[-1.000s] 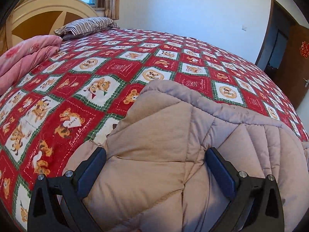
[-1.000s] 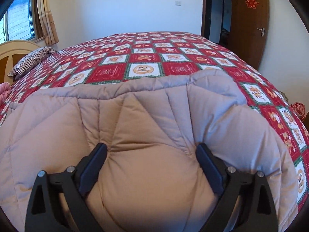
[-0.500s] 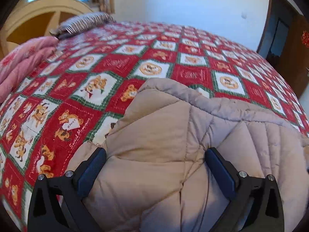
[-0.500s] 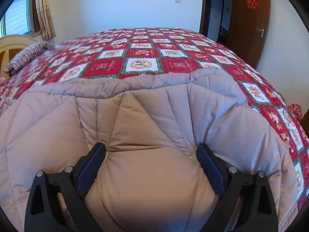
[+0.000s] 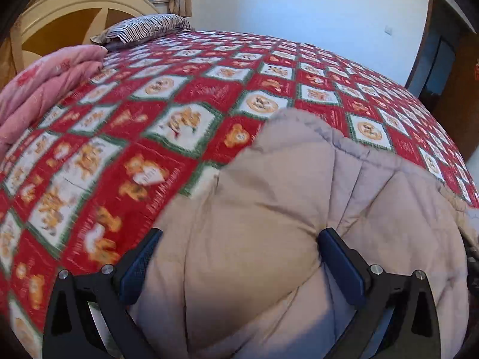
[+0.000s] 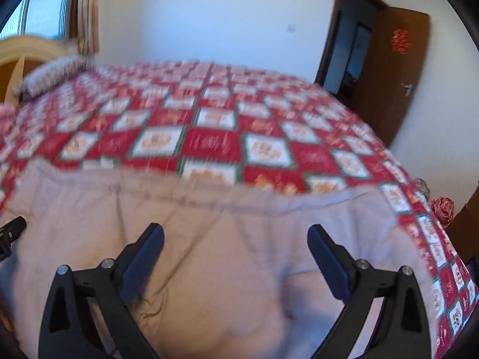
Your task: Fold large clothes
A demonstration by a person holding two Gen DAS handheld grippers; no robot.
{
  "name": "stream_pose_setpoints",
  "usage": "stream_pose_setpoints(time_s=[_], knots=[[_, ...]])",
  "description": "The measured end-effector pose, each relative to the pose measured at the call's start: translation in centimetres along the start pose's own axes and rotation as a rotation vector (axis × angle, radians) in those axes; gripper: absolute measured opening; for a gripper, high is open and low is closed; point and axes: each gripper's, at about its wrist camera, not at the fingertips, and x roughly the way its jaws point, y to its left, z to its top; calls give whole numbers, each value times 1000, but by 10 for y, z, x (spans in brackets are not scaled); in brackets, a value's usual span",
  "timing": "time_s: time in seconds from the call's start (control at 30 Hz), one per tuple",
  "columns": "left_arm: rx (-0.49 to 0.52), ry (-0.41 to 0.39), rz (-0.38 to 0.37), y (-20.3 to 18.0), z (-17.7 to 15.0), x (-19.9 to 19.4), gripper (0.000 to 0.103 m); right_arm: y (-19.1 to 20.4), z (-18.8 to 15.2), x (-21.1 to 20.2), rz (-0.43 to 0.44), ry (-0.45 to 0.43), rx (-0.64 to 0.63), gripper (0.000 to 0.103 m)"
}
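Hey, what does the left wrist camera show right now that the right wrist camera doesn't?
Only the left wrist view shows the folded pink quilt clearly, at the bed's left edge, and the left gripper pressed into a bulge of the beige padded coat.

Only the right wrist view shows the brown door with its red ornament, and the right gripper with its fingers spread wide over the coat.

Both show the coat, the red patchwork bedspread, the striped pillow and the headboard.
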Motion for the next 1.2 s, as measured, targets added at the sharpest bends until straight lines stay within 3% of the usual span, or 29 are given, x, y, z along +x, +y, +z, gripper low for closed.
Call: stream_pose_setpoints(time_s=[0.07,0.33,0.53,0.57,0.63,0.73,0.87,0.97,1.2], knots=[[-22,-24,-10,3,-3,-1,102,-2,-10,20,30,56,20,99],[-32,-44,10,0,-7,2,102,-1,-20,35,45,102,21,103],[1,25,-8,1,-4,-1,102,0,-18,40,44,122,13,103],[-9,29,-10,8,-6,-14,102,0,-17,37,40,129,7,103],[-44,-44,-13,26,-18,-48,102,-3,-19,18,22,125,-4,101],[-80,-93,3,50,-39,-71,102,-9,-37,-29,35,50,9,102],[-106,22,-36,56,-62,-45,102,1,-72,-41,15,68,-29,103],[-134,6,-51,59,-67,-46,102,5,-86,-35,-13,23,-29,103],[-131,44,-70,59,-77,-51,102,7,-82,-23,-5,53,-45,103]])
